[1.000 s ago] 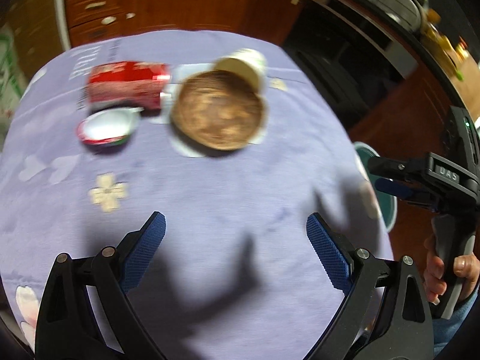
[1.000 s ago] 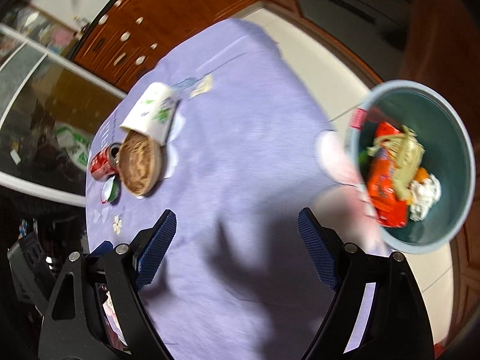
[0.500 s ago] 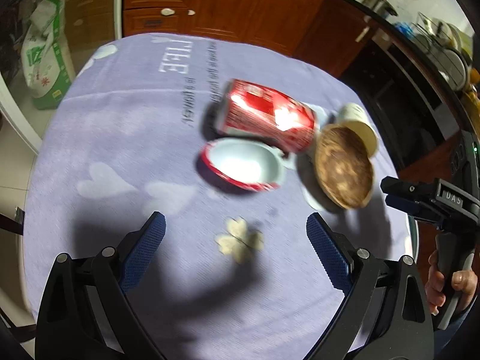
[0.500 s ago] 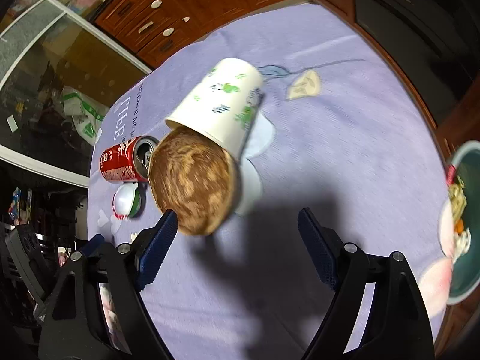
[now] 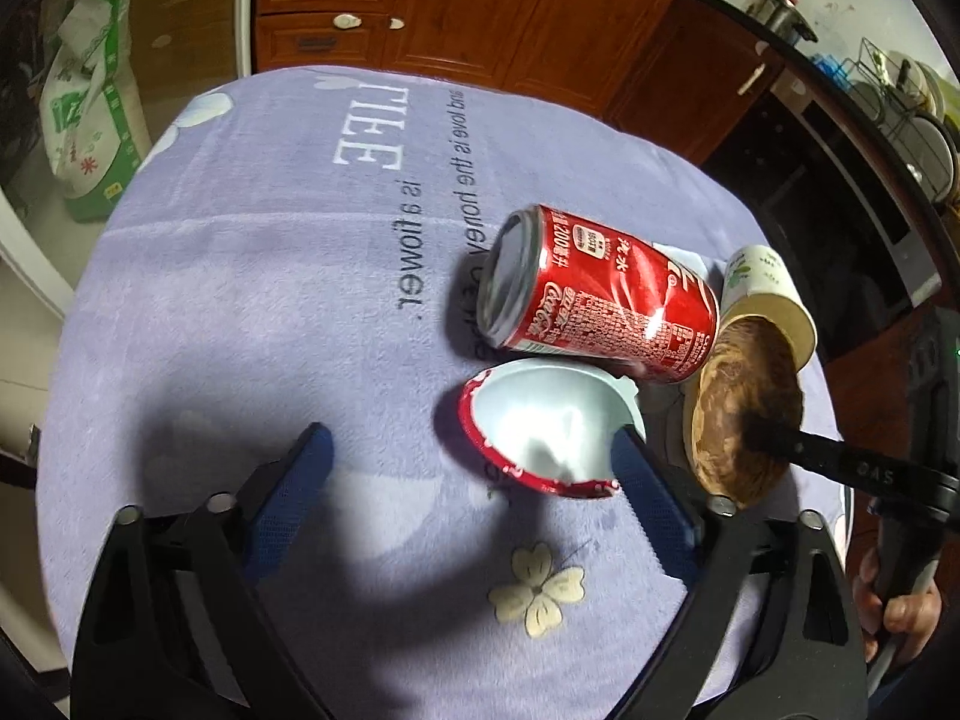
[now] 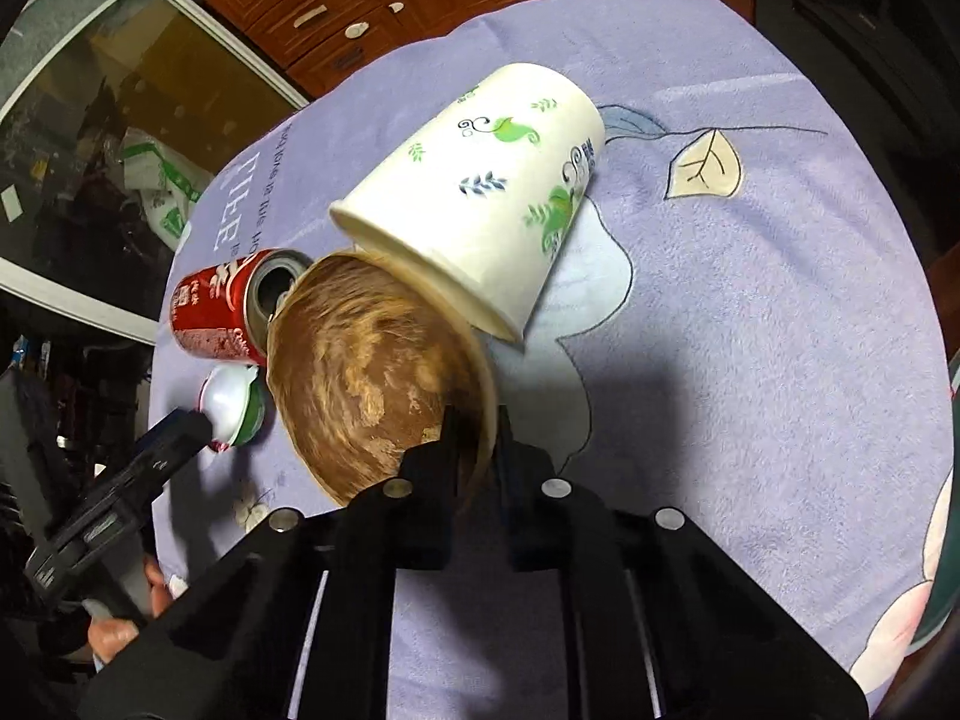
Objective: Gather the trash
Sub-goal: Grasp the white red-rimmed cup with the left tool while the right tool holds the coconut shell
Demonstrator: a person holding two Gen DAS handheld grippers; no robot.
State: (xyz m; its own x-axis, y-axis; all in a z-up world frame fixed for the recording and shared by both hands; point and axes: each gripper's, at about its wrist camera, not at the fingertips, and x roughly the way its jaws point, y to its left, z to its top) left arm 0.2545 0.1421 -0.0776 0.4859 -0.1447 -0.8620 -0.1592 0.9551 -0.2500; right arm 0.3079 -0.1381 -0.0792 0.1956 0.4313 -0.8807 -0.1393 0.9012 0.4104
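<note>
Brown bowl (image 6: 372, 384) now pinched at rim by closing right tool (image 6: 474, 438), ready to lift; left tool (image 5: 469, 441) wide, closing round white cup (image 5: 540, 420).

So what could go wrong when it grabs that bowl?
The right gripper is closing on just the thin rim of the bowl, so the bowl could tip or slip out. The paper cup leans on the bowl and the can lies right beside it; lifting might send them rolling off the table.
</note>
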